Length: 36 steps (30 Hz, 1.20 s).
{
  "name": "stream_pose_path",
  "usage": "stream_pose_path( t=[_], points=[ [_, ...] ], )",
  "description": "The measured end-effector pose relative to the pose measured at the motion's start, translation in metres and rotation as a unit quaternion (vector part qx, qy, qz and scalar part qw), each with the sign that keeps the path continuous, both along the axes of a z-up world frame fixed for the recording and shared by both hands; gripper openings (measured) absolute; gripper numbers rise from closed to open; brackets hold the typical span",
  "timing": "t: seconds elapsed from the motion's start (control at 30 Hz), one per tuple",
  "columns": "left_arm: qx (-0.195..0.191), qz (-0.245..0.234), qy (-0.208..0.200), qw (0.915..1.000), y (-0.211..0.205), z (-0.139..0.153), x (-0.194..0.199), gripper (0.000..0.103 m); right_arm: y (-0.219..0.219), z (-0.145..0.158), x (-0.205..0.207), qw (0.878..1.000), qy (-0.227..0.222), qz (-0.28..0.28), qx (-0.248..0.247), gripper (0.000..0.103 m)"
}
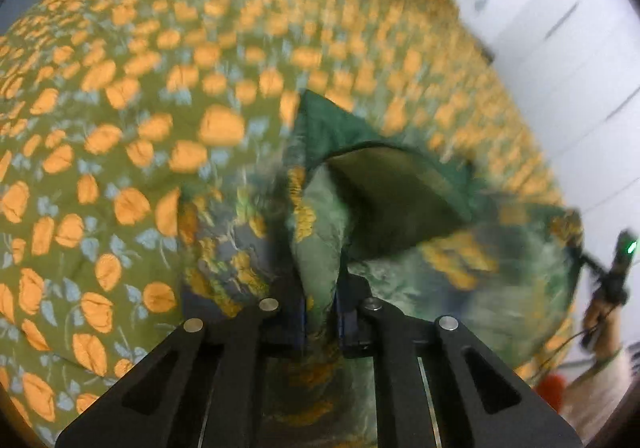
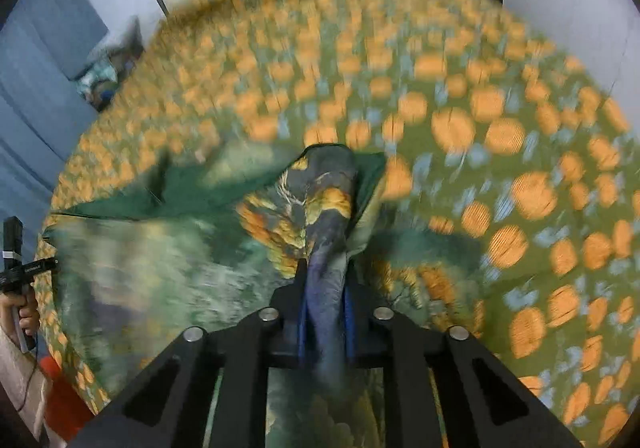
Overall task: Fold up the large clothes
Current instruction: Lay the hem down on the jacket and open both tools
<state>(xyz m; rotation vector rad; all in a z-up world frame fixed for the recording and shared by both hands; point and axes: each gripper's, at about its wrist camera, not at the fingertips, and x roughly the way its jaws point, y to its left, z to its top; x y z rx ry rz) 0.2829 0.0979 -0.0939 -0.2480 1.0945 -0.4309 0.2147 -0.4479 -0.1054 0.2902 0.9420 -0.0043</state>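
So the garment (image 1: 460, 264) is spread over the bed (image 1: 120, 127), strung between both tongs. Left tongs (image 1: 322, 312) pinch one bunched edge, right tongs (image 2: 325, 312) pinch the other, and the rest sags onto the bed between them.

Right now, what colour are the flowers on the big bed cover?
Orange flowers on the olive-green bed cover, clearest in the left wrist view.

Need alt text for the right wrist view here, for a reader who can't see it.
The right gripper is shut on a bunched fold of green floral garment, held above a bed cover printed with orange flowers. At the left edge, the person's other hand holds the left gripper's handle. The picture is motion-blurred.
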Motion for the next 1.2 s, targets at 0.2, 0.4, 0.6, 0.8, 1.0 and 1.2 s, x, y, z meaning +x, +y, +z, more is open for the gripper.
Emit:
stream_pose_path(
  t=[0.2, 0.4, 0.6, 0.8, 1.0, 1.2],
  points=[
    [0.01, 0.041, -0.047, 0.998, -0.001, 0.005, 0.019, 0.01, -0.002, 0.047, 0.004, 0.995, -0.091, -0.013, -0.031, 0.013],
    [0.047, 0.062, 0.007, 0.9969, -0.018, -0.088, 0.037, 0.024, -0.005, -0.064, 0.042, 0.998, 0.019, -0.043, -0.037, 0.013],
    [0.047, 0.077, -0.018, 0.9958, 0.004, -0.052, 0.026, 0.066, -0.013, -0.076, 0.026, 0.998, 0.0, -0.061, -0.019, 0.031],
    [0.048, 0.049, -0.113, 0.9912, 0.005, 0.008, 0.005, 0.086, -0.013, -0.019, -0.006, 0.994, -0.072, -0.072, -0.026, 0.056],
    [0.07, -0.005, -0.12, 0.9902, -0.063, -0.012, 0.036, 0.087, 0.038, 0.002, 0.018, 0.996, -0.08, 0.032, -0.009, 0.057],
    [0.124, 0.097, -0.08, 0.9842, -0.06, -0.07, 0.084, 0.083, 0.048, -0.063, 0.066, 0.999, -0.019, 0.029, -0.016, 0.057]
  ],
)
